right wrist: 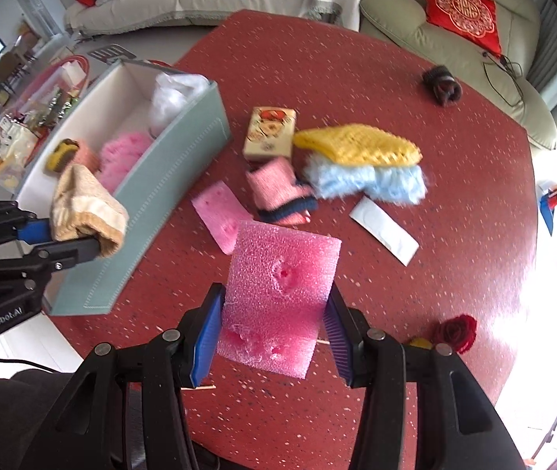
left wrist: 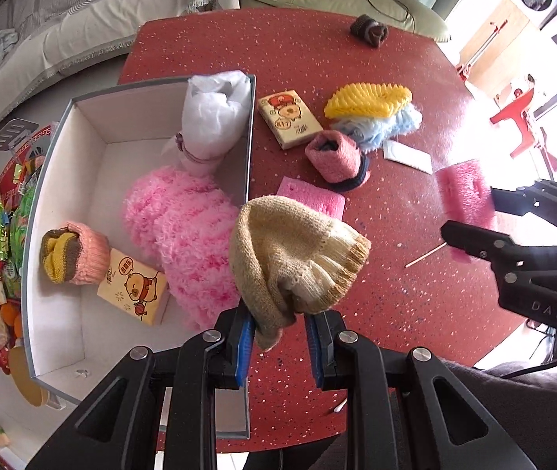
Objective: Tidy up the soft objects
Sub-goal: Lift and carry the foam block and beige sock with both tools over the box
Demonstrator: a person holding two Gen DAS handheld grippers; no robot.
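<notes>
Beige knit, a small hat (left wrist: 294, 258), hangs pinched between the narrow-set jaws of the left gripper (left wrist: 280, 333), lifted clear of the red speckled table (left wrist: 357, 58) just at the box's near wall. Beside it, the right gripper (right wrist: 270, 337) has its jaws set wide on a pink foam sheet (right wrist: 278, 297), both blue pads pressing its edges, the sheet carried above the tabletop.

Already inside the grey-blue storage box (left wrist: 55, 203) lie a fluffy pink item (left wrist: 176, 231), a rolled pink-and-yellow knit piece (left wrist: 73, 252), a tissue pack (left wrist: 133, 290) and a tied white bag (left wrist: 212, 117).

Further out, still on the table, wait a second pink foam piece (right wrist: 219, 215), a rolled pink sock (left wrist: 333, 154), another tissue pack (left wrist: 288, 117), a yellow-and-blue fuzzy bundle (right wrist: 364, 164), a white packet (right wrist: 384, 231) and, farthest, a dark rolled sock (left wrist: 368, 31). By my reckoning, roughly half remains.
</notes>
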